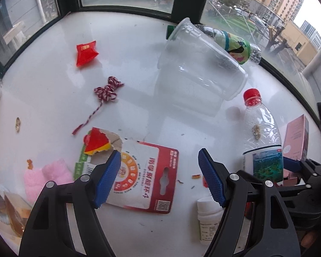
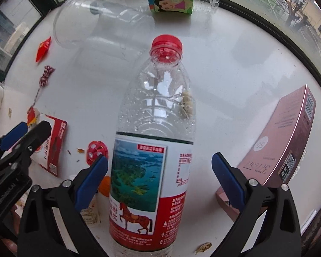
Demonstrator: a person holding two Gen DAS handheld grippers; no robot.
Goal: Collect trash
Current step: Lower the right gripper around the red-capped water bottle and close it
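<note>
An empty plastic bottle (image 2: 154, 141) with a red cap stands upright between the open fingers of my right gripper (image 2: 159, 182); the pads stand apart from its label. It also shows in the left wrist view (image 1: 261, 137), with the right gripper (image 1: 297, 171) beside it. My left gripper (image 1: 158, 180) is open and empty over a red-and-white card package (image 1: 145, 177) lying flat. A small white pill bottle (image 1: 209, 220) stands by its right finger.
A clear plastic cup (image 1: 201, 64) lies on its side against a green-labelled bottle (image 1: 235, 45) near the window. A red wrapper (image 1: 85, 52), red-white string (image 1: 107, 90), pink cloth (image 1: 42, 177) and pink box (image 2: 282, 141) lie on the white sill (image 1: 139, 42).
</note>
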